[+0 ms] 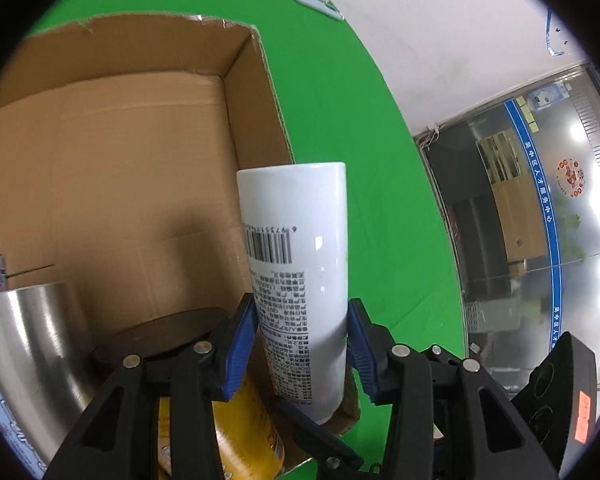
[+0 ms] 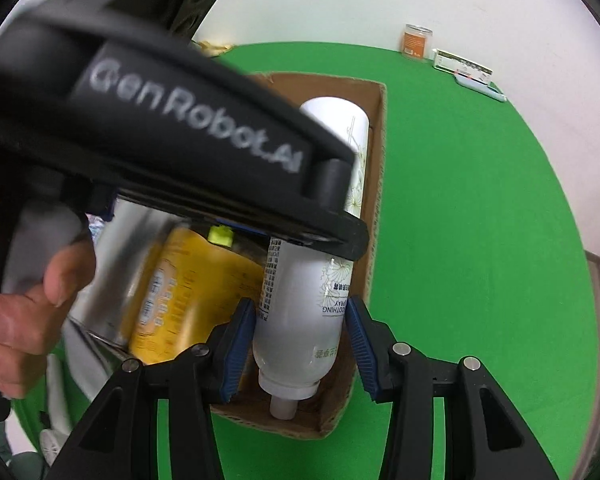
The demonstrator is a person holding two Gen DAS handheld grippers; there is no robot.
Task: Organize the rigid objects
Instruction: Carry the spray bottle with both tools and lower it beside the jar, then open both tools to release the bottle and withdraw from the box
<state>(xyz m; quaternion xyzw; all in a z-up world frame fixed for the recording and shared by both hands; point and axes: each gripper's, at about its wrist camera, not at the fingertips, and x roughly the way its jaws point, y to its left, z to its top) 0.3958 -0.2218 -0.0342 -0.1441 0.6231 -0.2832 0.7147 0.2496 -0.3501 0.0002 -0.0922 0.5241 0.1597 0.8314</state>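
Note:
A white spray bottle (image 1: 300, 272) with a barcode sits between the blue pads of my left gripper (image 1: 300, 344), over the right side of a cardboard box (image 1: 140, 152). In the right wrist view the same bottle (image 2: 312, 308) lies in the box (image 2: 376, 200) along its right wall, nozzle toward me. My right gripper (image 2: 300, 344) is open, its pads on either side of the bottle's lower end with small gaps. The left gripper's black body (image 2: 180, 128) crosses above the bottle. A yellow can (image 2: 188, 288) and a steel cup (image 1: 24, 352) lie in the box too.
Green cloth (image 2: 480, 240) covers the table. An orange jar (image 2: 417, 41) and flat white packs (image 2: 466, 67) stand at the far edge by the wall. A black lid (image 1: 164, 332) lies in the box. A hand (image 2: 28, 312) holds the left gripper.

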